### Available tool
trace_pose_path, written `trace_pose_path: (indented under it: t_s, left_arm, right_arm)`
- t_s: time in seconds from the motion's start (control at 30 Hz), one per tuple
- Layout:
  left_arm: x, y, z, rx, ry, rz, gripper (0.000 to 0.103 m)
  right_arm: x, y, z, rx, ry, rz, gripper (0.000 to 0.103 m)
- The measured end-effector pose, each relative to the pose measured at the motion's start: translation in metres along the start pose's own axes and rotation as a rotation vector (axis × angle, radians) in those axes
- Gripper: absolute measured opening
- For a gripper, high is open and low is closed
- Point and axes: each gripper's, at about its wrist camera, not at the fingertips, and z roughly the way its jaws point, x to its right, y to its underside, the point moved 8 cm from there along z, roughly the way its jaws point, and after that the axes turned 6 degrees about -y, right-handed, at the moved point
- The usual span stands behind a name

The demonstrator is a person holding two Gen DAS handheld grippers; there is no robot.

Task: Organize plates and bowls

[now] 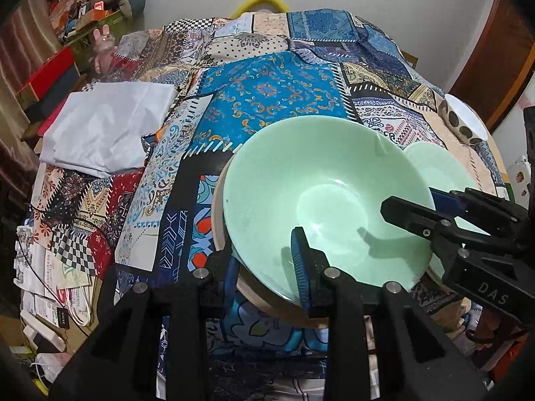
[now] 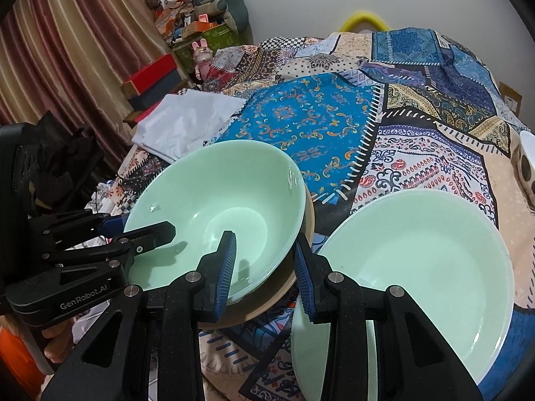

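Note:
A large mint-green bowl (image 1: pixel 321 193) sits tilted on a tan plate (image 1: pixel 219 217) on the patchwork cloth. My left gripper (image 1: pixel 264 274) is open and straddles the bowl's near rim, one finger inside. My right gripper (image 2: pixel 264 267) is also open and straddles the bowl's (image 2: pixel 217 200) right rim, one finger inside; it shows in the left wrist view (image 1: pixel 421 210). The left gripper shows in the right wrist view (image 2: pixel 133 230). A mint-green plate (image 2: pixel 414 267) lies right of the bowl. A small white bowl with dark spots (image 1: pixel 463 120) stands at the far right.
A folded white cloth (image 1: pixel 107 127) lies on the table's left side. Boxes and clutter (image 1: pixel 50 77) crowd the left beyond the table, with curtains (image 2: pixel 67 50) behind. Papers and cables (image 1: pixel 53 277) lie at the near left edge.

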Motion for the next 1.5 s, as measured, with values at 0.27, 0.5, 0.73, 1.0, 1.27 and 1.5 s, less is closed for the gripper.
trace_pose_path:
  t_s: [0.27,0.5,0.73,1.0,1.27,1.5]
  left_arm:
    - [0.001,0.001,0.004,-0.014,0.013,0.000,0.030]
    - [0.000,0.001,0.005,-0.013,0.008,-0.004,0.030]
    - [0.000,-0.001,0.005,-0.018,0.004,-0.004,0.030]
    - [-0.005,-0.015,-0.003,0.003,-0.026,-0.019,0.030]
    - [-0.004,-0.030,-0.011,-0.003,-0.024,-0.046,0.030]
    - [-0.002,-0.034,-0.007,-0.030,-0.054,-0.048,0.035]
  right_arm:
    - [-0.001,-0.002,0.000,0.001,0.018,-0.026,0.034]
    - [0.001,0.000,-0.002,-0.005,0.045,-0.039,0.034]
    - [0.003,0.002,-0.002,-0.007,0.037,-0.034,0.034]
    - [0.004,-0.002,-0.015,0.023,0.012,-0.023,0.035]
    - [0.011,-0.013,-0.046,0.098,0.019,-0.032,0.042]
    - [0.047,-0.017,-0.079,0.163,0.033,0.034,0.047]
